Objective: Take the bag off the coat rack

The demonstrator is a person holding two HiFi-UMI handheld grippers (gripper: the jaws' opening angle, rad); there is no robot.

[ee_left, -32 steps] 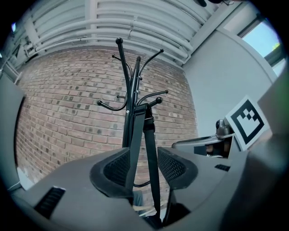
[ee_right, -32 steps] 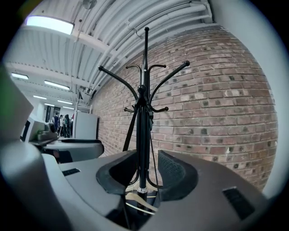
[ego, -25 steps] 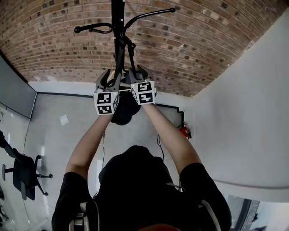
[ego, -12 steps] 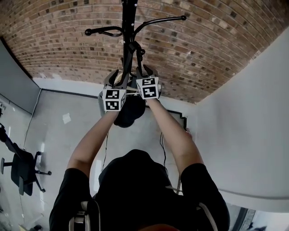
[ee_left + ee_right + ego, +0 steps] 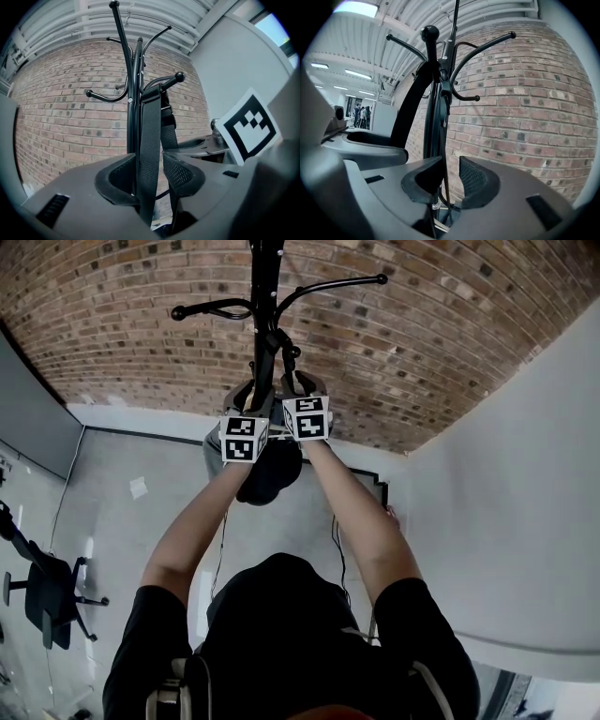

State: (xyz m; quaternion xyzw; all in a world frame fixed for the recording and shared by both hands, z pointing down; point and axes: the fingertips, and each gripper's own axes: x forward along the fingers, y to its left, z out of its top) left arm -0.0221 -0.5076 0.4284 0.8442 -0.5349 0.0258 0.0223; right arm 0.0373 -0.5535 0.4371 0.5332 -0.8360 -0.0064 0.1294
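A black coat rack (image 5: pixel 266 296) stands against the brick wall, with curved hooks that end in balls. The black bag (image 5: pixel 269 472) hangs below my raised grippers. Its woven strap (image 5: pixel 151 140) loops over a ball-tipped hook (image 5: pixel 179 76). My left gripper (image 5: pixel 149 173) is shut on that strap, which fills the gap between the pads. My right gripper (image 5: pixel 445 176) sits beside the pole. Its jaws are closing, and a thin edge-on length of strap (image 5: pixel 439 154) runs between the pads without touching them. In the head view, both the left gripper (image 5: pixel 251 397) and the right gripper (image 5: pixel 292 382) flank the pole.
A white wall (image 5: pixel 506 484) runs close on the right. A red object (image 5: pixel 387 513) sits at its foot by the floor. An office chair (image 5: pixel 47 601) stands at the far left and a paper scrap (image 5: pixel 137 487) lies on the grey floor. Other hooks (image 5: pixel 510 35) jut out overhead.
Both grippers have risen along the pole and drawn closer together. The left marker cube now sits right beside the right one.
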